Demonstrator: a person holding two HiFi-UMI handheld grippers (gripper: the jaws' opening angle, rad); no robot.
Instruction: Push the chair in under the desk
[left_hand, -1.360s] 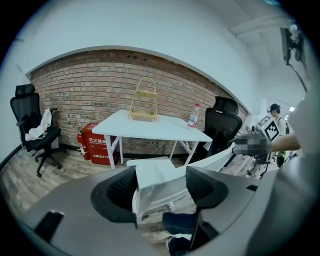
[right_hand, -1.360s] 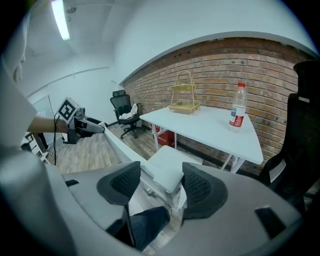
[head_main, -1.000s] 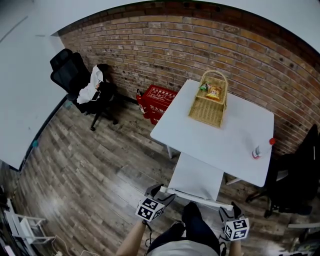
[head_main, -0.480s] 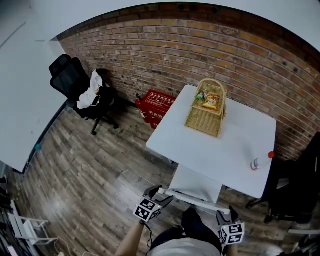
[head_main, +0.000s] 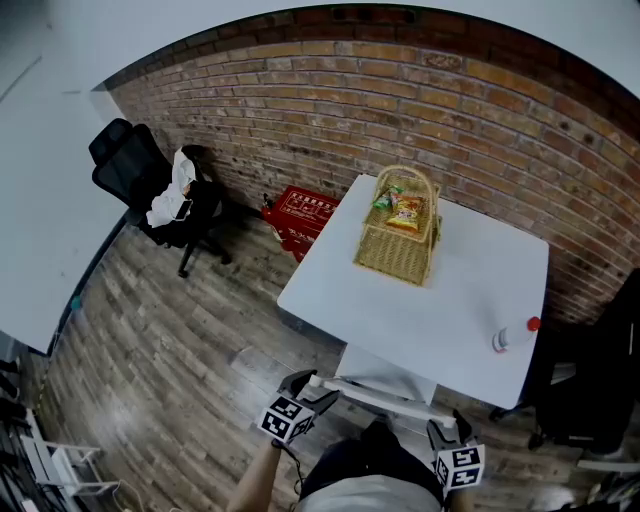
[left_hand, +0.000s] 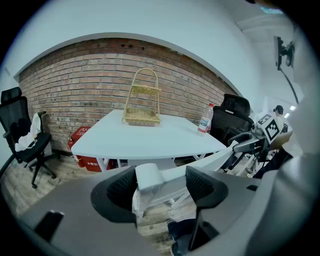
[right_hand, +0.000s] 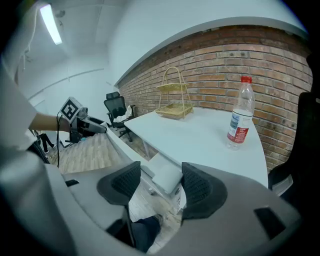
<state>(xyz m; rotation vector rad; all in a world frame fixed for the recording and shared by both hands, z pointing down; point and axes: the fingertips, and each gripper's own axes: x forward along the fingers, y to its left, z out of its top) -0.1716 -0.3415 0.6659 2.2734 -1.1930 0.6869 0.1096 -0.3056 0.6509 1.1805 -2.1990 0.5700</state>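
Observation:
A white chair stands at the near side of the white desk, its seat mostly under the desktop. Only the top rail and a strip of seat show. My left gripper is at the rail's left end and my right gripper at its right end. In the left gripper view the rail's corner sits between the open jaws of the left gripper, against the left pad. In the right gripper view the other corner lies in the open gap of the right gripper.
A wicker basket with snack packs and a water bottle stand on the desk. A red crate lies by the brick wall. A black office chair stands at the left, another at the right.
The chair has slid forward under the desk, so less of its seat shows. Both grippers have moved forward with its top rail.

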